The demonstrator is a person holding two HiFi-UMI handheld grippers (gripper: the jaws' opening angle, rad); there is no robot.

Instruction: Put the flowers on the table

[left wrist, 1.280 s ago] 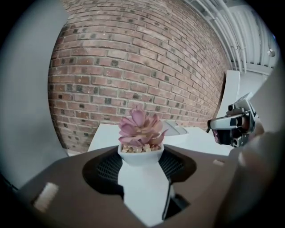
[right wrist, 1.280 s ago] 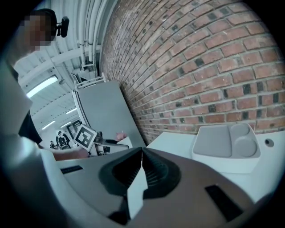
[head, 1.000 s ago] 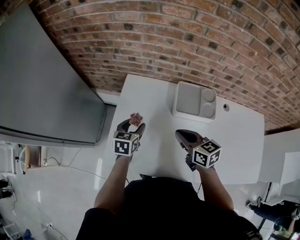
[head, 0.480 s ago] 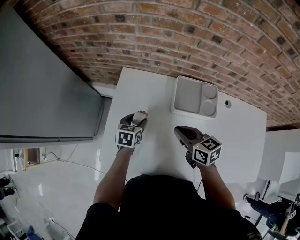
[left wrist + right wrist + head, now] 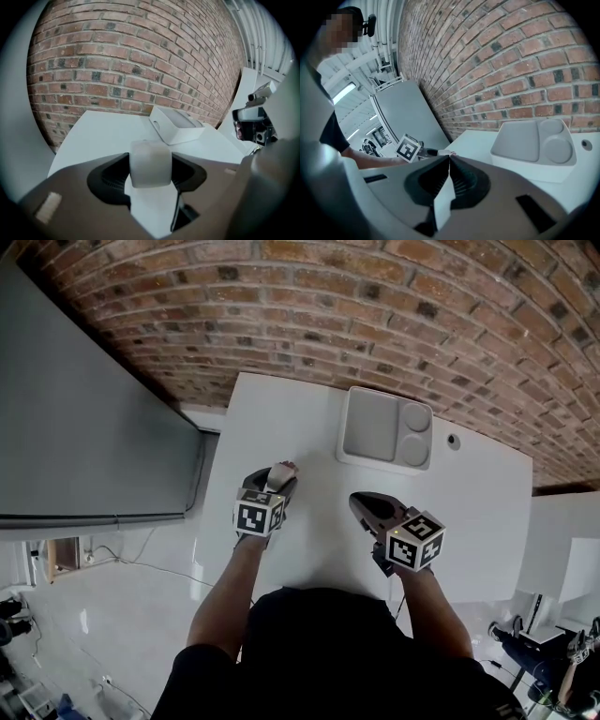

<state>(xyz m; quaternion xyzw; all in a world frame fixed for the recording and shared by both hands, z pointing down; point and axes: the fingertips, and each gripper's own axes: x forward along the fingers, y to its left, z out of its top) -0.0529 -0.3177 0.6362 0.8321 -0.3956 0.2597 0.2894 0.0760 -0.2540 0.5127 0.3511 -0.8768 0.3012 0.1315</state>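
Observation:
A small white pot of pinkish flowers [image 5: 280, 471] hangs over the left part of the white table [image 5: 281, 413]. My left gripper [image 5: 274, 482] is shut on it. In the left gripper view the pot [image 5: 150, 161] fills the gap between the dark jaws and its flowers are hidden. My right gripper [image 5: 358, 503] hovers over the table's middle, a hand's width right of the left one. Its jaws are pressed together with nothing between them [image 5: 449, 158].
A grey compartment tray [image 5: 370, 427] lies at the table's far side near the brick wall [image 5: 375, 315]. A small round hole [image 5: 453, 439] sits right of the tray. A grey panel [image 5: 84, 409] stands left of the table. White floor lies beside the table's left edge.
The left gripper has shifted slightly forward with the pot. The pink flower top shows less and the white pot side more. The right gripper has stayed in place.

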